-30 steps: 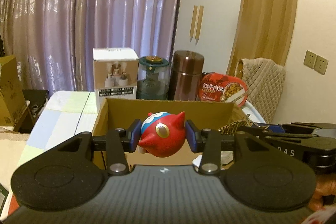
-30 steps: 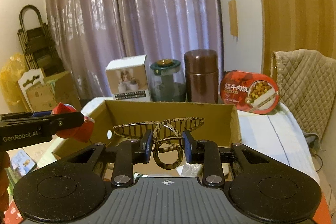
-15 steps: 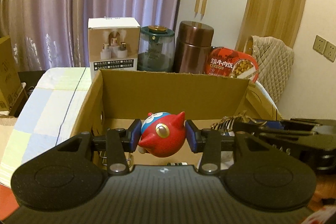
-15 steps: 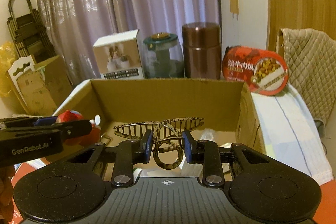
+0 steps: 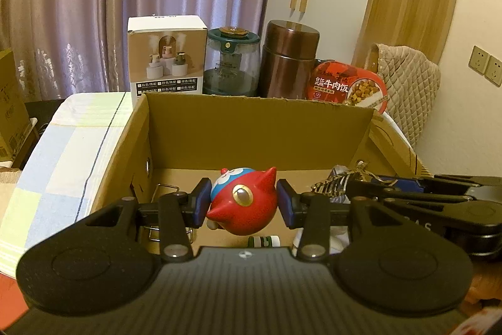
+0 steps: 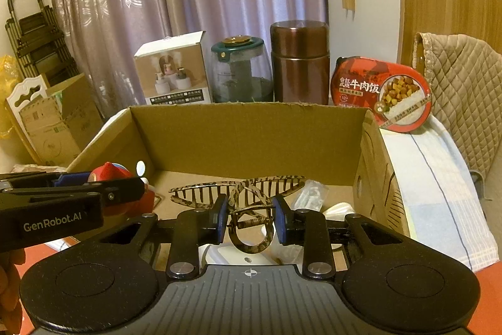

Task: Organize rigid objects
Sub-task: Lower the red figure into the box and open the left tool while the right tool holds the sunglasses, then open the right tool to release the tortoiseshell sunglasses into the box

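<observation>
My left gripper (image 5: 241, 203) is shut on a red and blue cartoon figurine (image 5: 243, 209) and holds it over the open cardboard box (image 5: 257, 121). My right gripper (image 6: 251, 220) is shut on a tortoiseshell hair claw clip (image 6: 241, 197), also over the box (image 6: 248, 134). The clip (image 5: 332, 184) and the right gripper show at the right of the left wrist view. The left gripper with the figurine (image 6: 109, 170) shows at the left of the right wrist view. A metal clip (image 5: 166, 189), a small green and white item (image 5: 263, 240) and white pieces (image 6: 309, 193) lie inside the box.
Behind the box stand a white product box (image 5: 166, 58), a green-lidded glass jar (image 5: 232, 65), a brown canister (image 5: 290, 60) and a red instant rice bowl (image 5: 349, 88). The box sits on a checked cloth (image 5: 72, 140). A quilted chair (image 6: 461, 90) is at right, cardboard boxes (image 6: 53, 118) at left.
Both grippers have moved forward and down over the box, each still holding its object. The box floor and its contents have come into view.
</observation>
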### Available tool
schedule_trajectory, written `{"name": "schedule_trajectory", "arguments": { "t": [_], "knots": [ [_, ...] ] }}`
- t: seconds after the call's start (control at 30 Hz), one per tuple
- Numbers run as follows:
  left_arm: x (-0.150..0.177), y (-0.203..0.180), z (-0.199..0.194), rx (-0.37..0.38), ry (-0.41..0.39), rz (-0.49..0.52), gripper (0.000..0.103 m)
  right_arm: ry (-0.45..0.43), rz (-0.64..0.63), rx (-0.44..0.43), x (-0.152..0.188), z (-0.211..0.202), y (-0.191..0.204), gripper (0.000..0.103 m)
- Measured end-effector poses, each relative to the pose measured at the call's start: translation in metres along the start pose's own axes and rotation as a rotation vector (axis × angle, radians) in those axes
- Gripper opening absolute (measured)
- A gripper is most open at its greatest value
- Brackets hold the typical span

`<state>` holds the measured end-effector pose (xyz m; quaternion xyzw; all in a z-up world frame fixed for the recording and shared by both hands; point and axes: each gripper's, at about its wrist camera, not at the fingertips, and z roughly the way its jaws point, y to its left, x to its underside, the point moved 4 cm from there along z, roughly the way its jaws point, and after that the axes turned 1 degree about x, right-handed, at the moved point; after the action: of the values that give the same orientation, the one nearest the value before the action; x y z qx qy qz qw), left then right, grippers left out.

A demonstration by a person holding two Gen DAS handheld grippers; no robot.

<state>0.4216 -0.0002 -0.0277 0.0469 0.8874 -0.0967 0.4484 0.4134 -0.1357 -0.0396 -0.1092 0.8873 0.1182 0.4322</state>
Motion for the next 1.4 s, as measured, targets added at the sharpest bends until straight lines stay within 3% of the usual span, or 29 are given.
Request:
{"name": "schedule_trajectory", "arguments": {
  "t": [0.33,0.43,0.63,1.4],
  "knots": [
    [-0.001,0.004,0.003,0.02,-0.009,-0.035,0.039,-0.002,0.011,0.005,-0.001,-0.002,-0.006,0.027],
    [-0.003,0.008,0.002,0.003,-0.023,-0.056,0.045,-0.005,0.014,0.006,-0.002,-0.003,-0.007,0.027],
    [-0.009,0.019,-0.004,-0.025,-0.039,-0.084,0.045,-0.007,0.018,0.007,-0.003,-0.004,-0.009,0.027],
    [-0.006,0.011,-0.003,-0.03,-0.017,-0.042,0.045,-0.007,0.021,0.006,-0.002,-0.005,-0.009,0.027]
  ]
}}
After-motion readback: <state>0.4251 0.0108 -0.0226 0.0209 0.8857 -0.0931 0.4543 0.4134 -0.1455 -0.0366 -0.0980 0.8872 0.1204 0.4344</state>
